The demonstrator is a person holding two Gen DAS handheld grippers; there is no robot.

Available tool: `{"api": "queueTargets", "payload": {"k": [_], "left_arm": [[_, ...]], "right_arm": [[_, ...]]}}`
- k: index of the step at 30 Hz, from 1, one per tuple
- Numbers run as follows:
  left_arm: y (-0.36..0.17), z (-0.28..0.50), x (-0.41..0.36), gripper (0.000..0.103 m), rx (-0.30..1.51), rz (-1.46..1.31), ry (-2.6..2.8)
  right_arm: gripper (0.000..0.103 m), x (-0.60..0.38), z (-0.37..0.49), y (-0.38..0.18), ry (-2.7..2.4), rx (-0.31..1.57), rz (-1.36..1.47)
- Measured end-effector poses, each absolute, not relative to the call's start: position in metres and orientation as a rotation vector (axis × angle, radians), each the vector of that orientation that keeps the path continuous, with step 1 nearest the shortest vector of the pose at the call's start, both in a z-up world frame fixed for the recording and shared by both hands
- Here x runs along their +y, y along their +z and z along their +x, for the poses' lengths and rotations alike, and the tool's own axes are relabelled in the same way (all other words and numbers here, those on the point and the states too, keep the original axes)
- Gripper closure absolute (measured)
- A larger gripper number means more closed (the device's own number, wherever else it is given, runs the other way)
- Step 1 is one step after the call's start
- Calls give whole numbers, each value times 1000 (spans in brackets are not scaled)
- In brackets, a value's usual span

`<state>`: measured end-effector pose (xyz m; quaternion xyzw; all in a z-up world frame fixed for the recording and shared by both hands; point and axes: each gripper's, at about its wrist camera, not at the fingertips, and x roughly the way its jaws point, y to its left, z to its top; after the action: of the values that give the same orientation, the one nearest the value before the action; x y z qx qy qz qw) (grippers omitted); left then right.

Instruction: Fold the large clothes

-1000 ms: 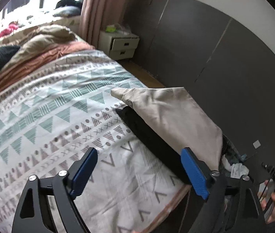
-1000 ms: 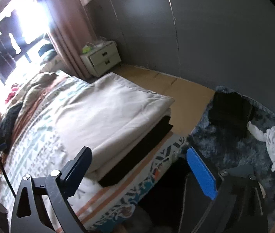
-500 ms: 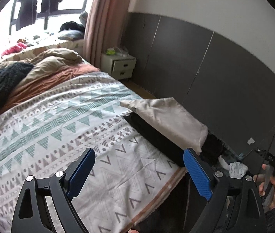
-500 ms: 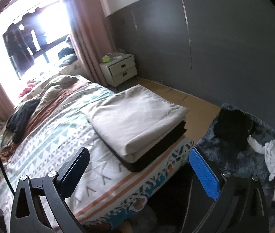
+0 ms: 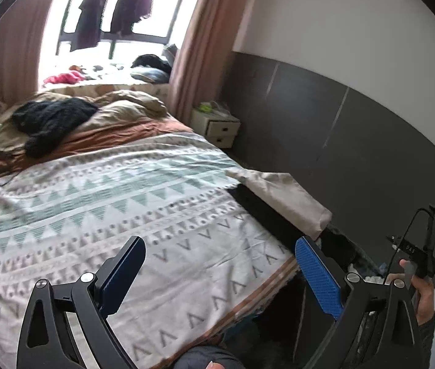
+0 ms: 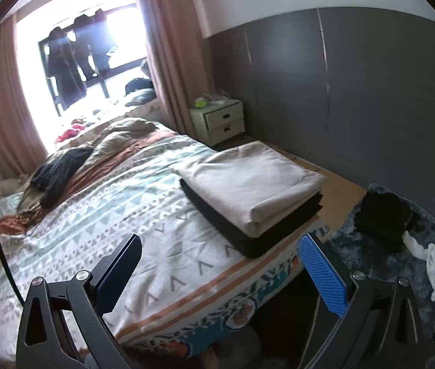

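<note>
A bedroom with a dark panelled wall, a bright window behind pink curtains (image 6: pixel 168 61), and a bed (image 6: pixel 162 264) under a triangle-patterned cover fills both views. Near the bed's right edge sits the finished work — a folded beige piece (image 6: pixel 251 184) stacked squarely on a folded black piece (image 6: pixel 236 233); the left wrist view shows the same stack (image 5: pixel 279 196) from the side.

The left gripper (image 5: pixel 220 267) has just been opening, and its blue pads stand spread with nothing between them. The right gripper (image 6: pixel 220 264) is spread wide too, empty, hanging above the bed's foot.

I judge the step in hand to be fetching the next garment. The black knit (image 6: pixel 57 169) heaped on the rumpled duvet at the far end looks the likeliest. To do it well, take it by two separate edges, one per gripper, lift it clear, and spread it flat on the open cover, well apart from the stack.

Counted: two folded pieces, one black knit on the bed, one white nightstand (image 6: pixel 220 120) with two drawers, two grippers, and loose dark and white clothes on the floor rug (image 6: pixel 395 240), too jumbled to count.
</note>
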<state>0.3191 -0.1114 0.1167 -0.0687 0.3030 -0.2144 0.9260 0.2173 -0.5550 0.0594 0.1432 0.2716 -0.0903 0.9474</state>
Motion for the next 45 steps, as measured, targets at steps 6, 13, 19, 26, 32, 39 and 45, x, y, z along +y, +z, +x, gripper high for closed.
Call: {"api": "queueTargets", "payload": {"k": [6,13,19,26,32,39,45], "left_arm": [[115,274,-65,1,542,-151,-346],[108,225,-28,1,490,-146,-302],[103,184,-8,1,412,-135,-245],[85,146,-4,0,374,-95,-212],[64,119,-1,1,369,-68,-185],[44,101,0,1,394,-69,-138],[36,91,-5,0,403,-51,-139]], "right_arm": [[1,-513,196,66,-129,509,270],[1,-470,161,74,-77,472,242],[1,-447,135,67,-59,463,226],[1,-431,104,51,-51,442,240],[1,-428,84,25,-64,458,269],[1,-420,74,-2,-53,474,295],[1,-405,67,-8,-24,475,260]]}}
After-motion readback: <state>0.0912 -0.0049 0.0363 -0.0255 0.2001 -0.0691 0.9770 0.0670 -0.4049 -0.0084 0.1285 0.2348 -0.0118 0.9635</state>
